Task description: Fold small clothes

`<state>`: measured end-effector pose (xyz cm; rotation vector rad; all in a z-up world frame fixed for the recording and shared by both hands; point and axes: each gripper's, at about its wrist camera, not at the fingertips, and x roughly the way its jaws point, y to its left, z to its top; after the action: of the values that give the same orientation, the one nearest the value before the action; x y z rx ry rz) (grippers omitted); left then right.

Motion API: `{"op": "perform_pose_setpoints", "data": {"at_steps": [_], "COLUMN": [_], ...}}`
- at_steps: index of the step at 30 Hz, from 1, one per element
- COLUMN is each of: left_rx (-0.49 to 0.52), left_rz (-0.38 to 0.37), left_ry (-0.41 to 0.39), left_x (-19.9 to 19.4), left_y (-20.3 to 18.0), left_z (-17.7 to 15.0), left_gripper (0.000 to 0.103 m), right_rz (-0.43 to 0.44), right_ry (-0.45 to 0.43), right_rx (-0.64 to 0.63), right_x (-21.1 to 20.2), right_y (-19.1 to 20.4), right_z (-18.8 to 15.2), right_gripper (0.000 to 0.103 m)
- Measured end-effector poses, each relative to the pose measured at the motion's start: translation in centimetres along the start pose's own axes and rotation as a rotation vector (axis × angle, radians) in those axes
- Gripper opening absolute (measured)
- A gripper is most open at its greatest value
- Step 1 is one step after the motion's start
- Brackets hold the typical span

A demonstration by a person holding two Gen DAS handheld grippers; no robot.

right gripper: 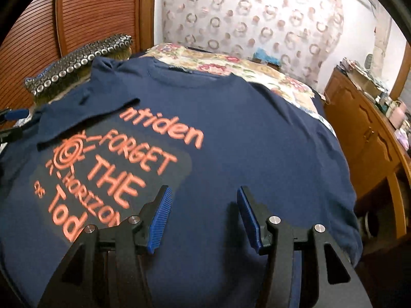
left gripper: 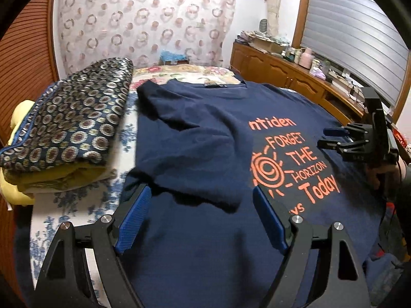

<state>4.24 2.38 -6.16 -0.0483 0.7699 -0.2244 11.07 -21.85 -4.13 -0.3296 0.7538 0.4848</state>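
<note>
Blue ribbed pads frame our left gripper (left gripper: 201, 215), whose black jaws stand wide apart above the cloth with nothing caught between them. Our right gripper (right gripper: 204, 218) also hangs with its jaws parted and empty, blue pads clear of the fabric below.

Under both we see the navy blue cotton T-shirt with orange lettering (left gripper: 205, 243), spread front up on the bed, collar toward the far end. Its left side, sleeve included, is already folded inward over the chest and hides the start of the print, which reads in part "FORGET THE HORIZON Today" beside an orange spiral sun (left gripper: 268, 169). The shirt's right side still lies flat and unfolded.

In the left wrist view, our right gripper shows at the shirt's right edge, with a hand (left gripper: 382, 177) behind it.

Left of the shirt, a stack of folded clothes (left gripper: 69, 128) rests on the blue-and-white floral bedsheet (left gripper: 77, 205), topped by a dark fabric patterned with rings. A wooden cabinet (right gripper: 370, 138) runs along the right wall.
</note>
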Motion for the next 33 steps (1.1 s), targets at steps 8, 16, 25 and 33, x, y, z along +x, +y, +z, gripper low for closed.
{"op": "perform_pose_setpoints", "data": {"at_steps": [8,16,25,33], "left_rx": [-0.003,0.012,0.068,0.093], "left_rz": [-0.048,-0.046,-0.015,-0.015], "left_ry": [0.034,0.109,0.098,0.065], "left_x": [1.0,2.9,2.3,-0.1], "left_y": [-1.0,-1.6,-2.4,-3.7], "left_z": [-0.1,-0.6,-0.5,-0.1], "left_gripper": [0.07,0.048,0.012,0.011], "right_rz": [0.011,0.05,0.046,0.045], "right_ry": [0.009,0.014,0.016,0.016], "right_rx": [0.025,0.07,0.069,0.067], "right_x": [-0.8,0.4,0.2,0.2], "right_y": [0.0,-2.5,-2.7,-2.7], "right_z": [0.6,0.4,0.4,0.3], "right_gripper": [0.055,0.059,0.059,0.06]}}
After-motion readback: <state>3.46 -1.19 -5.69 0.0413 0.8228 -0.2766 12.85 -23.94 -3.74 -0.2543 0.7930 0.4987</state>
